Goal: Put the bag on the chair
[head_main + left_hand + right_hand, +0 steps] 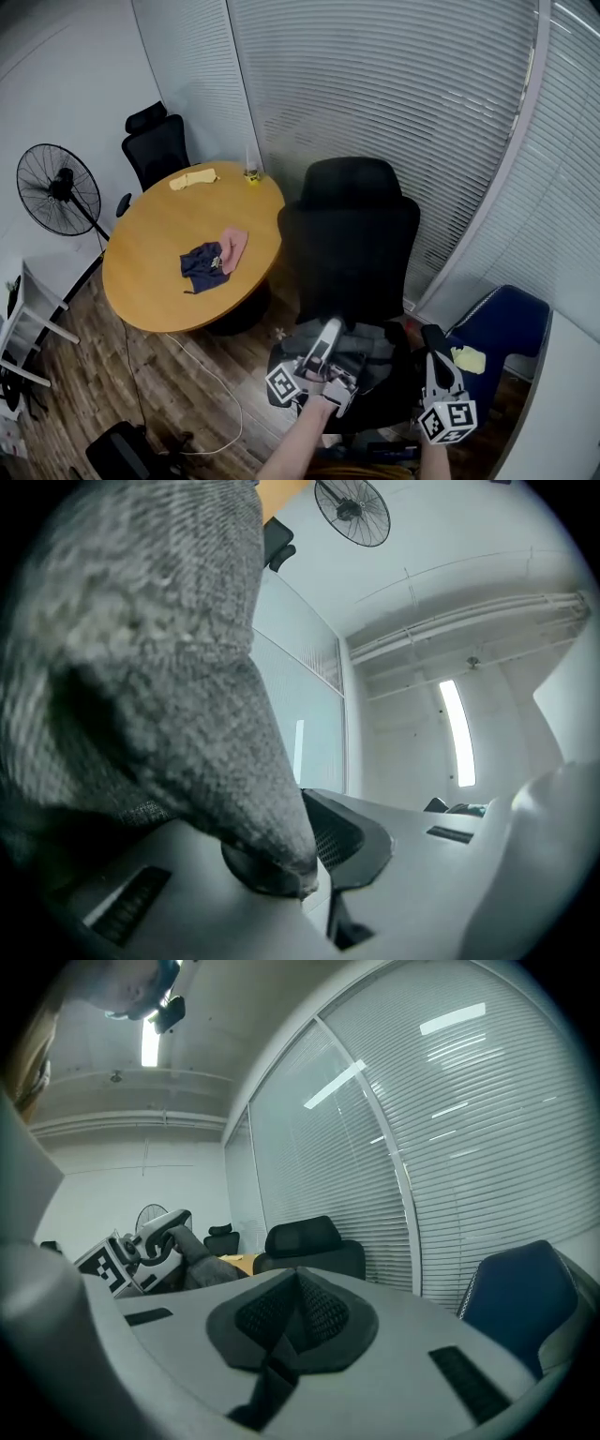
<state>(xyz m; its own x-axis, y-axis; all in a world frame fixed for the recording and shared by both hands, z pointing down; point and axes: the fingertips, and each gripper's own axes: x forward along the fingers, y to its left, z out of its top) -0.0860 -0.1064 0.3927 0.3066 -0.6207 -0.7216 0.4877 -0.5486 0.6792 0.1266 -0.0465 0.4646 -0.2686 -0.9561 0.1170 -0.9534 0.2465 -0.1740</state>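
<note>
At the far left a black standing fan point(58, 187) stands against the white wall, with a white rack point(28, 323) below it at the picture's edge. Next comes a round wooden table point(150, 277); a dark blue cloth point(201, 266) lies near its middle, touching a pink cloth point(234, 247) just to its right. A yellow cloth point(193, 178) and a small bottle point(251, 172) sit at the table's far rim. A black office chair point(155, 145) stands behind the table in the corner, and a thin white cable point(211, 384) curls over the wooden floor point(84, 394) in front of it. To the right of the table, backed by the closed blinds point(394, 103), a second, larger black chair point(352, 244) faces the person. Low in front of its backrest, the left tool point(330, 328) points up at a slant, its jaws clamped on a fold of the grey knitted bag point(370, 349). The bag's cloth fills most of the left gripper view. The bag hangs from that tool over the chair's seat, between the two tools; whether it rests on the seat I cannot tell. Just right of the bag, the right tool point(434, 337) points about level toward the chair. Its jaws are together with nothing between them, and it stays apart from the bag. At the far right stands a blue chair point(506, 323) with a small yellow thing point(469, 359) on its near edge.
</note>
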